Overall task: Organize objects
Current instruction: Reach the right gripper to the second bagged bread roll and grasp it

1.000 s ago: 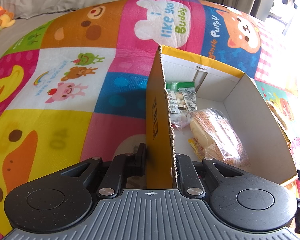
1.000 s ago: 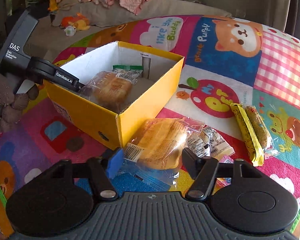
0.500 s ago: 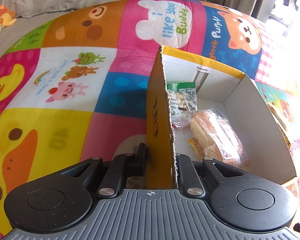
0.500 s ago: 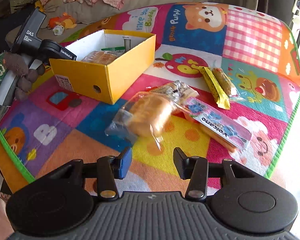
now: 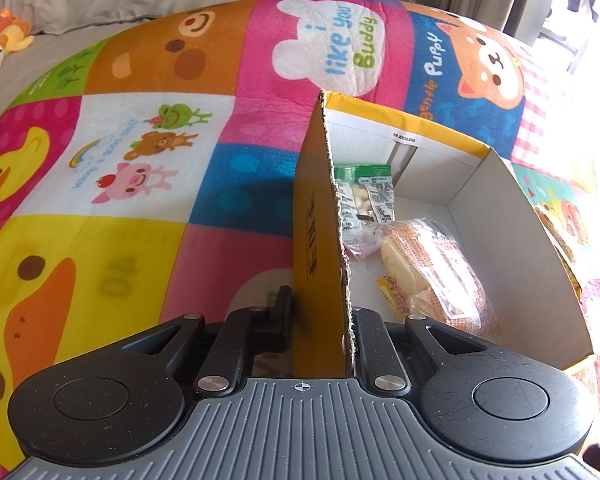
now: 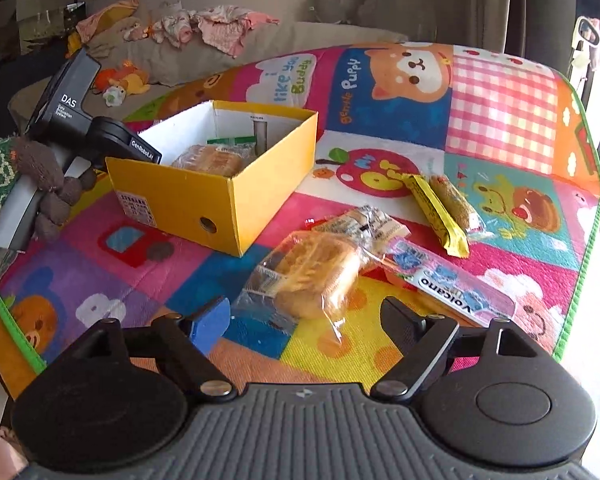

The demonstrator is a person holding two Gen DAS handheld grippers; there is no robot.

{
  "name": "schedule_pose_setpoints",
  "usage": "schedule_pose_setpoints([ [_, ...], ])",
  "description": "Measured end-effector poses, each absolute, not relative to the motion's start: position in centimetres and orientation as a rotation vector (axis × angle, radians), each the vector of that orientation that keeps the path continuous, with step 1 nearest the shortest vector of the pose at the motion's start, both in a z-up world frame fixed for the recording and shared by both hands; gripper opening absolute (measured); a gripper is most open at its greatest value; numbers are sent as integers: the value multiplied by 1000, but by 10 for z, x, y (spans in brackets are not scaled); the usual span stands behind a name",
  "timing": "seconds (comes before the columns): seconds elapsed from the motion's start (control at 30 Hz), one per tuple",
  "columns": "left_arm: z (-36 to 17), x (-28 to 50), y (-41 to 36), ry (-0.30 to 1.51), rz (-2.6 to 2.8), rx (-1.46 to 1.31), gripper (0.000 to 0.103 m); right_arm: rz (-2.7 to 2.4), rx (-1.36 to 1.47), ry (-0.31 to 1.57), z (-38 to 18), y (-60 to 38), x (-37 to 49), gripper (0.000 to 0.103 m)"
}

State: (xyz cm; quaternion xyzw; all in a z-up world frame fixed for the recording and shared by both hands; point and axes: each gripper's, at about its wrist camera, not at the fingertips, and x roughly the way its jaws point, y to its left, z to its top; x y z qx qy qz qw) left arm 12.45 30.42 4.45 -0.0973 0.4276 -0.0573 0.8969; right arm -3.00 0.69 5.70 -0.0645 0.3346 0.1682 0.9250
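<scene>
A yellow cardboard box [image 6: 188, 200] with white inside stands on a colourful play mat. My left gripper [image 5: 320, 320] is shut on the box's near wall [image 5: 320, 240], one finger outside, one inside. In the box lie a wrapped bun [image 5: 432, 268] and a green snack packet [image 5: 364, 192]. My right gripper [image 6: 304, 320] is open and empty, just short of a wrapped bun [image 6: 316, 276] lying on the mat. Beside that bun lie a pink Volcano packet [image 6: 456, 292], a small clear packet [image 6: 372, 224], a yellow bar [image 6: 436, 212] and a brown bar [image 6: 456, 204].
The left gripper's body [image 6: 76, 120] shows at the box's left in the right wrist view. A sofa with clothes and soft toys [image 6: 204, 32] lies behind the mat. The mat's green edge [image 6: 580, 240] runs close on the right.
My right gripper pulled back and rose away from the bun on the mat, and its jaws opened wider. The left gripper and box have stayed still.
</scene>
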Motion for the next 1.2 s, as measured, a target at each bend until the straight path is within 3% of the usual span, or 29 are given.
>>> schedule_pose_setpoints([
  [0.23, 45, 124, 304, 886, -119, -201, 15, 315, -29, 728, 43, 17, 9, 84],
  [0.33, 44, 124, 304, 886, -118, -201, 15, 319, -26, 749, 36, 17, 11, 73],
  [0.47, 45, 124, 304, 886, -118, -202, 15, 336, -33, 751, 36, 12, -1, 69],
  [0.8, 45, 124, 304, 885, -118, -203, 15, 325, -103, 761, 41, 1, -35, 69],
  [0.9, 45, 124, 304, 885, -118, -203, 15, 296, -124, 750, 41, 2, -37, 76],
  [1.2, 45, 124, 304, 885, -118, -203, 15, 275, -96, 682, 58, 1, -38, 79],
])
